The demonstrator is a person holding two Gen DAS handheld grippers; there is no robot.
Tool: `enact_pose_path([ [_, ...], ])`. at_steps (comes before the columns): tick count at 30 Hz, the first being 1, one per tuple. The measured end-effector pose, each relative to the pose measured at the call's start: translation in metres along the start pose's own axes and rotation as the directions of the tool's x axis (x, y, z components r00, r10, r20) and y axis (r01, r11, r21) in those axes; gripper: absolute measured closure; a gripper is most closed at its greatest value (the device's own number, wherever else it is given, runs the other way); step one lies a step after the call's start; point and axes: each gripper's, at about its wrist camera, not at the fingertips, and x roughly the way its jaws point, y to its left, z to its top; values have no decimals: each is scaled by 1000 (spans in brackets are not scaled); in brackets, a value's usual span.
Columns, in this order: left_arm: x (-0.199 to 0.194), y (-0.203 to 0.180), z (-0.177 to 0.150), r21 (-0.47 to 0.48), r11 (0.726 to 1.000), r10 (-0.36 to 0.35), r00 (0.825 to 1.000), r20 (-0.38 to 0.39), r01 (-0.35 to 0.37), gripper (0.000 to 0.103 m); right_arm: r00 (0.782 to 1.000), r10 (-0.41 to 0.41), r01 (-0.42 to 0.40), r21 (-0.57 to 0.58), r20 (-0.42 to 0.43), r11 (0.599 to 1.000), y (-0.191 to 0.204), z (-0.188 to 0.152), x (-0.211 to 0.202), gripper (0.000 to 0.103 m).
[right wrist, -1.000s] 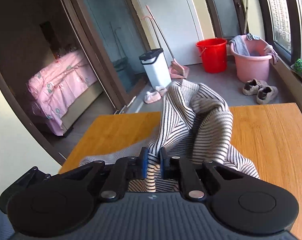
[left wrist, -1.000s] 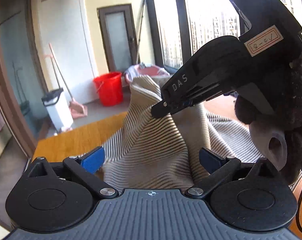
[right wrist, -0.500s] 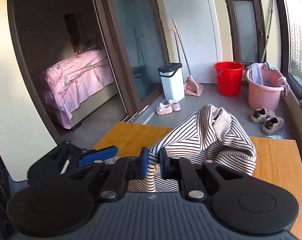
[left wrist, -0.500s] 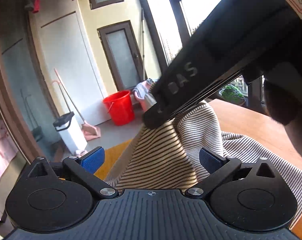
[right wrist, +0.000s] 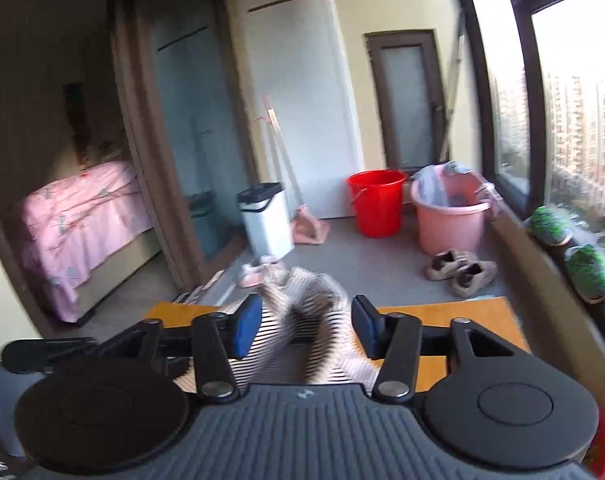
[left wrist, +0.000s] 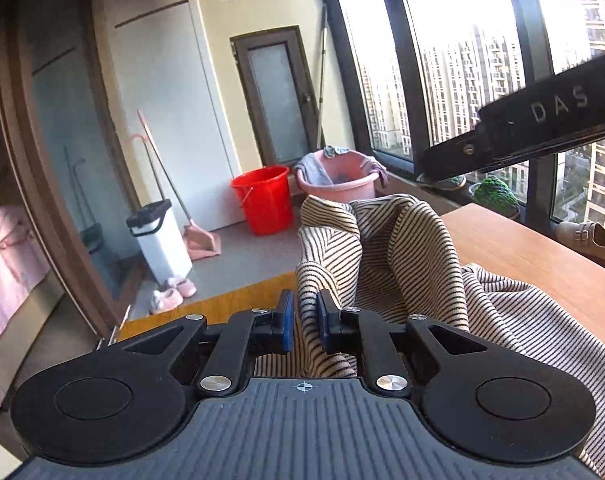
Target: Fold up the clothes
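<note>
the striped top (left wrist: 402, 264) is bunched up in a loose heap on the wooden table (left wrist: 542, 256), with one peak of cloth standing up off the table and the rest trailing away flat toward the window side of the table

the left gripper (left wrist: 304, 320) has its jaws nearly closed, pinching a thick fold of the top between the blue pads, at the table's near edge. the right gripper (right wrist: 306, 326) has its jaws spread wide with nothing clamped; the top shows blurred between and beyond them, above the table, and i can't tell whether cloth touches either pad. in the left view the right gripper's black body hangs high over the table, clear of the cloth

as for the folding, i'd judge it far from done: no neat edges, no flat layers, no squared shape anywhere on the table, just crumpled stripes. the garment would need to be spread flat on the table and then brought over itself in clean folds. which part of the top the left gripper holds, hem or shoulder or sleeve, i can't make out

beyond the table's far edge sit a red bucket (left wrist: 264, 200) and a pink tub (left wrist: 338, 184) on the floor
</note>
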Motion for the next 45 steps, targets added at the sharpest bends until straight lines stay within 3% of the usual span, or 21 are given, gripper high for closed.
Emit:
enact_pose_path([
  [5, -9, 9, -6, -21, 1000, 1, 1000, -3, -1, 89, 995, -56, 59, 39, -77, 997, -25, -20, 29, 50],
  [13, -1, 22, -8, -29, 999, 12, 999, -31, -12, 88, 998, -4, 5, 26, -71, 1000, -7, -26, 51, 39],
  [18, 7, 30, -11, -42, 999, 23, 998, -55, -25, 88, 993, -45, 43, -12, -111, 999, -1, -31, 73, 39],
  [22, 18, 47, -17, -89, 996, 20, 996, -87, -28, 88, 989, -71, 69, -20, -128, 997, -7, -38, 87, 53],
  [24, 21, 54, -20, -113, 994, -1, 996, -93, -10, 88, 989, -45, 44, -13, -140, 999, -11, -41, 90, 87],
  [26, 22, 59, -22, -128, 992, -26, 996, -86, 15, 89, 991, -8, 7, -5, -133, 1000, -12, -41, 85, 96],
  [32, 0, 70, -11, -161, 983, -95, 995, -17, 91, 96, 1000, -16, 17, -98, 9, 995, 7, -13, 32, 99],
  [36, -57, 81, 6, -177, 981, -63, 993, 104, 81, 96, 989, -3, 20, -111, 147, 994, 11, 16, -31, 99],
  [40, -121, 93, 26, -195, 979, -14, 971, 239, 62, 97, 960, 24, 18, -147, 279, 989, 14, 36, -105, 99],
  [45, -202, 108, 51, -220, 975, 51, 915, 400, 42, 97, 893, 71, 2, -161, 445, 987, 16, 51, -200, 99],
])
